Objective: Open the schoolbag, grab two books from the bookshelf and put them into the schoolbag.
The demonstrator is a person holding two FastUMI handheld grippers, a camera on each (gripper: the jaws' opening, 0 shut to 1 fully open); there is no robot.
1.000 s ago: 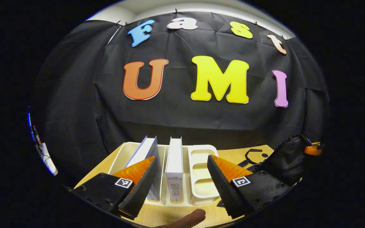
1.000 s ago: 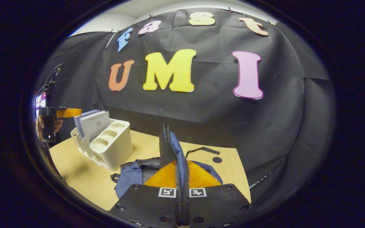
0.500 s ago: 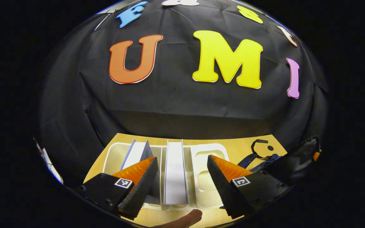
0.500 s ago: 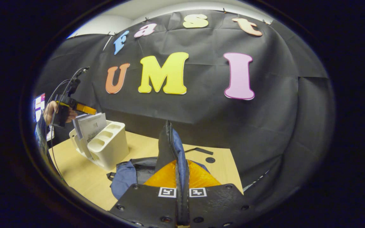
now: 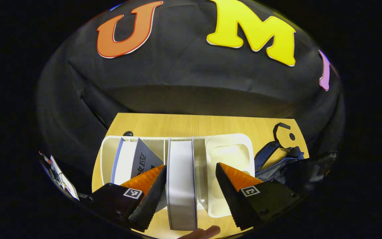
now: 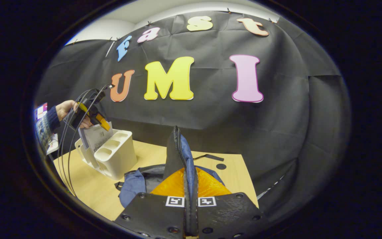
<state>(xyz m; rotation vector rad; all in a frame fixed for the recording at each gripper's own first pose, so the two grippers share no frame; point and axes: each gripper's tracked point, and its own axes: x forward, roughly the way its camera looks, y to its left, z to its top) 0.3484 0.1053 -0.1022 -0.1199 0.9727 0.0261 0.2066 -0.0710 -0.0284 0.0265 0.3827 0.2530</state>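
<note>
A white book rack (image 5: 230,149) stands on the wooden table with two books upright in it. My left gripper (image 5: 191,168) is open and looks down from above, one finger on each side of the middle white book (image 5: 181,186). The second book (image 5: 134,162) leans in the slot to its left. In the right gripper view the left gripper (image 6: 99,121) hovers over the books (image 6: 99,136). My right gripper (image 6: 190,181) is shut on the raised zipper flap (image 6: 179,152) of the blue-black schoolbag (image 6: 134,186), holding it upright.
The schoolbag (image 5: 277,162) lies just right of the rack, with a strap (image 5: 282,131) trailing on the table (image 5: 194,124). Cables (image 6: 68,149) hang from the hand (image 6: 66,108) holding the left gripper. The black cloth wall stands close behind the table.
The left gripper has tilted downward and moved in over the rack, so its fingers now straddle the middle book. The right gripper keeps its hold on the bag flap.
</note>
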